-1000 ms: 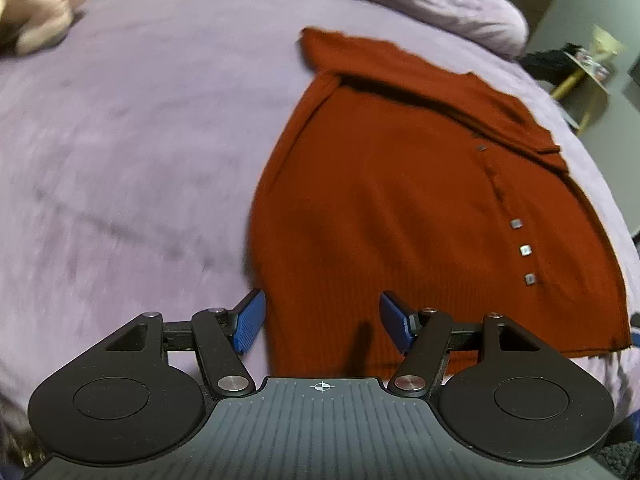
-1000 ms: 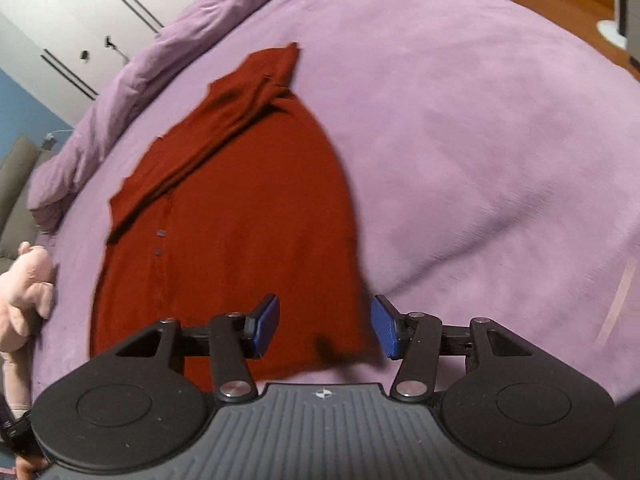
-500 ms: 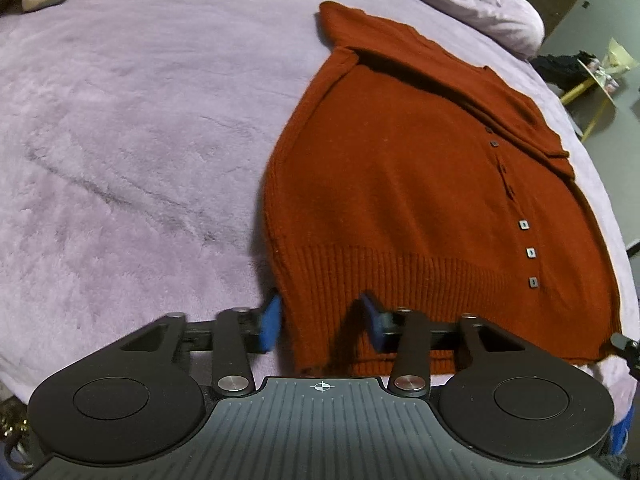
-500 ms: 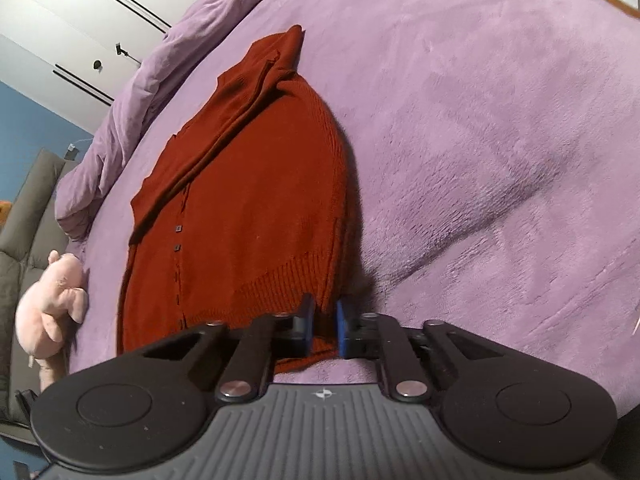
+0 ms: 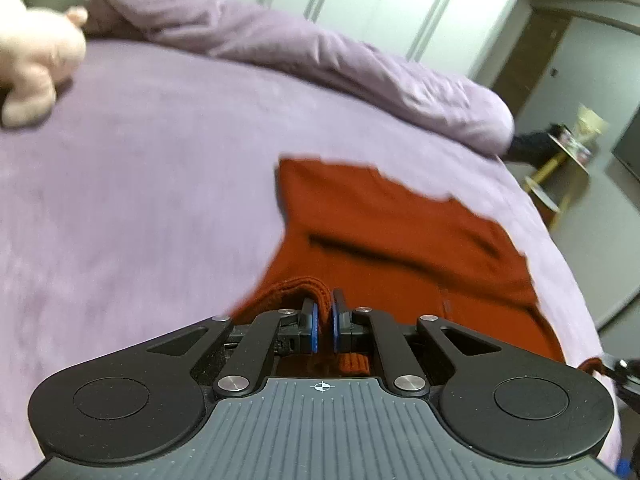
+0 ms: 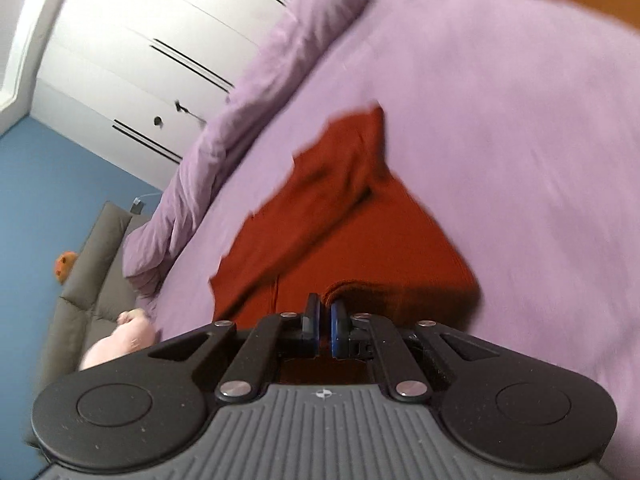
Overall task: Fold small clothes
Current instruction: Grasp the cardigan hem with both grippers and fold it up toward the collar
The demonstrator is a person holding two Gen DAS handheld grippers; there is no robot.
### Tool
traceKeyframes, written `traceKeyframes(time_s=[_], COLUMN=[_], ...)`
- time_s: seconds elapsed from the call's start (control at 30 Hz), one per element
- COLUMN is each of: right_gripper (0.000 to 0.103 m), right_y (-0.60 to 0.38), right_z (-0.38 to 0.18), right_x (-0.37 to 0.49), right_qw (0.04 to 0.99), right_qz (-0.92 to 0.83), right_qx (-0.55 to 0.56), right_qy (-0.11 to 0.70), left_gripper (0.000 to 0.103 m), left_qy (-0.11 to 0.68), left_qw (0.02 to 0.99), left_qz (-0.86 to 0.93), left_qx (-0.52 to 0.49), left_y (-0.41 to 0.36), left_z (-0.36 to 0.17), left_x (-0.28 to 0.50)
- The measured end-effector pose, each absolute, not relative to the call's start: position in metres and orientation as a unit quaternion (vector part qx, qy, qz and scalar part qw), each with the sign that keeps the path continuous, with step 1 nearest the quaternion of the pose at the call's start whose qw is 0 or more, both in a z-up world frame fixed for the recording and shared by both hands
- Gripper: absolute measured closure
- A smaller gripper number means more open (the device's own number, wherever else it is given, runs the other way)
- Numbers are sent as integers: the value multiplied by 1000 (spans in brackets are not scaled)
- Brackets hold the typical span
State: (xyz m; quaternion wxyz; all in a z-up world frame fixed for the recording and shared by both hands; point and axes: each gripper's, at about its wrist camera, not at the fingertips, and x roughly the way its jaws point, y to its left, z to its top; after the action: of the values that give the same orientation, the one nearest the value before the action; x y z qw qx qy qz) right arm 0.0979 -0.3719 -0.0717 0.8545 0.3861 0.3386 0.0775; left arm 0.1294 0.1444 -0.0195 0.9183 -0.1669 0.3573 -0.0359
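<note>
A rust-red knitted cardigan (image 5: 400,240) lies on the purple bed cover (image 5: 140,200). My left gripper (image 5: 324,322) is shut on the ribbed hem at its near left corner, which bunches up over the blue pads. In the right wrist view the same cardigan (image 6: 340,220) stretches away from me. My right gripper (image 6: 325,326) is shut on the hem at the near right corner, where the cloth folds over the fingers. Both hem corners are lifted off the cover while the far collar end still lies flat.
A rolled purple duvet (image 5: 320,60) runs along the far side of the bed. A pink plush toy (image 5: 32,68) sits at the left. White wardrobe doors (image 6: 140,60), a grey sofa (image 6: 88,280) and a small yellow side table (image 5: 560,172) stand beyond the bed.
Both grippers went from open around the hem to shut on it. Both then rose and moved forward with the hem, so the near part of the cardigan lifted and folded toward the collar.
</note>
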Motion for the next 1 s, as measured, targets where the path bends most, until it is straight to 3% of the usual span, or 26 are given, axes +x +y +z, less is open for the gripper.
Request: traceKeyframes(time_s=[0.17, 0.27, 0.33, 0.37, 0.43, 0.77, 0.9, 0.97, 1.0], right_gripper=[99, 97, 91, 87, 73, 72, 72, 78, 89], right_y=[-349, -340, -341, -343, -344, -328, -329, -328, -327], right_z=[-61, -63, -62, -62, -67, -94, -102, -102, -102], right_x=[161, 178, 177, 177, 177, 201, 203, 201, 200], right_qw=[899, 908, 918, 921, 923, 909, 903, 904, 904], right_qz=[44, 34, 27, 26, 35, 62, 70, 75, 80], right_qx=[268, 203, 174, 158, 137, 35, 47, 43, 41], right_qy=[343, 365, 356, 355, 359, 410, 421, 418, 417], left_gripper=[93, 81, 54, 50, 50, 50, 54, 62, 69], left_qy=[363, 377, 363, 356, 352, 395, 395, 391, 389], left_qw=[927, 924, 931, 934, 935, 916, 915, 917, 917], left_qz=[-13, -4, 2, 2, -9, -67, -80, -83, -85], left_qx=[-90, -58, -43, -36, -26, -4, 2, 10, 13], left_y=[115, 107, 111, 113, 120, 116, 114, 113, 112], left_z=[-36, -48, -53, -56, -61, -90, -93, -94, -94], left_x=[186, 201, 198, 195, 195, 218, 218, 218, 218])
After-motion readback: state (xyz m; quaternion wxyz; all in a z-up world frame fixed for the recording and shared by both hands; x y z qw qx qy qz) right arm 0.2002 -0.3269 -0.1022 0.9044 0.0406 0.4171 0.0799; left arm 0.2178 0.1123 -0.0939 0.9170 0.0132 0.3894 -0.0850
